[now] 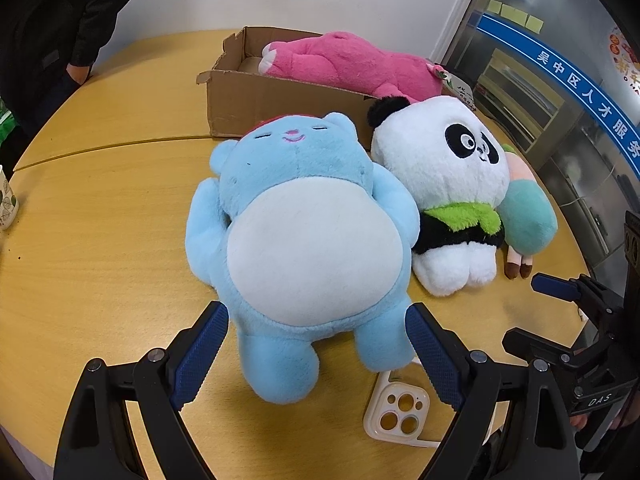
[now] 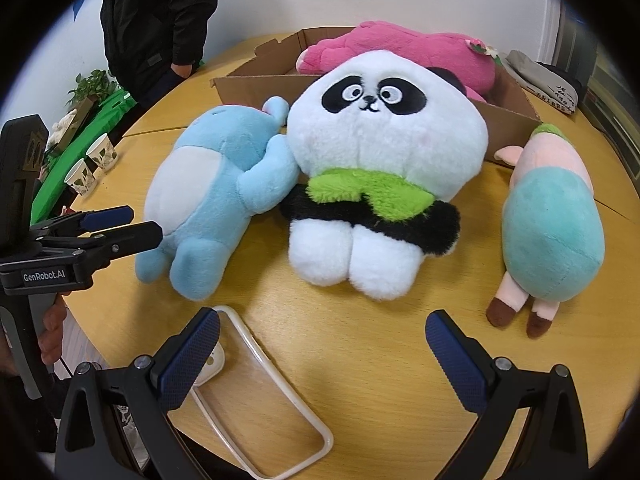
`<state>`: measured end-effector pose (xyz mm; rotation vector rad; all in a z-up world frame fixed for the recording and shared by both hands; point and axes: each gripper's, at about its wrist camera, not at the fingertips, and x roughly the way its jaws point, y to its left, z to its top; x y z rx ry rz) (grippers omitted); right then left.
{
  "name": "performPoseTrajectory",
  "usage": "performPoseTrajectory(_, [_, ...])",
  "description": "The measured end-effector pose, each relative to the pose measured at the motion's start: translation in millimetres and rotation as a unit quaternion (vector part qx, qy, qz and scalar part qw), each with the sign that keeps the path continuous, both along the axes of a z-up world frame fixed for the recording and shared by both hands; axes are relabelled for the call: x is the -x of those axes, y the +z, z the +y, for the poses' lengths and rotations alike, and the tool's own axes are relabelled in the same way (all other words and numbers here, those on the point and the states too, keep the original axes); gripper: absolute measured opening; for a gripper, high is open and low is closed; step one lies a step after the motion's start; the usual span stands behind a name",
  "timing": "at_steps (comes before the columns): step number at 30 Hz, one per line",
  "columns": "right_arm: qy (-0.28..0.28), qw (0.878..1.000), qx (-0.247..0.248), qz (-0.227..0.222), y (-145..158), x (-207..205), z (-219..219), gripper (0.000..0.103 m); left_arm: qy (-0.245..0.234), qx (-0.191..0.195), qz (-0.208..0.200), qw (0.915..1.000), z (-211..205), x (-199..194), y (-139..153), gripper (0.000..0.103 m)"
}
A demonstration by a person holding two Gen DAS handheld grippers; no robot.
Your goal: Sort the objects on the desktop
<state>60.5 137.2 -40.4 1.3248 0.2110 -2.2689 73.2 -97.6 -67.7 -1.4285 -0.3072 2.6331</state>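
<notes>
Lying on its back mid-table, the blue plush (image 1: pixel 298 240) has its legs between the spread fingers of the left gripper (image 1: pixel 316 354), which touch nothing. The panda (image 2: pixel 384 176) leans against its side, and a teal doll (image 2: pixel 554 220) lies near the right edge. Behind them, towards the far edge, a cardboard box (image 1: pixel 256 100) holds a pink plush (image 1: pixel 348 62). The right gripper (image 2: pixel 322 358) hovers wide apart before the panda's feet, empty. A phone case (image 2: pixel 256 392) lies at the near edge of the table (image 1: pixel 100 220). Two paper cups (image 2: pixel 92 166) stand at the left edge.
</notes>
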Motion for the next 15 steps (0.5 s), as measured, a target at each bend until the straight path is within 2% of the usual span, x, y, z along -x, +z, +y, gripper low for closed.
performPoseTrajectory(15, [0.003, 1.000, 0.006, 0.005, 6.0, 3.7, -13.5, 0.103, -0.006, -0.018, 0.004, 0.9998, -6.1, 0.6, 1.2, 0.093])
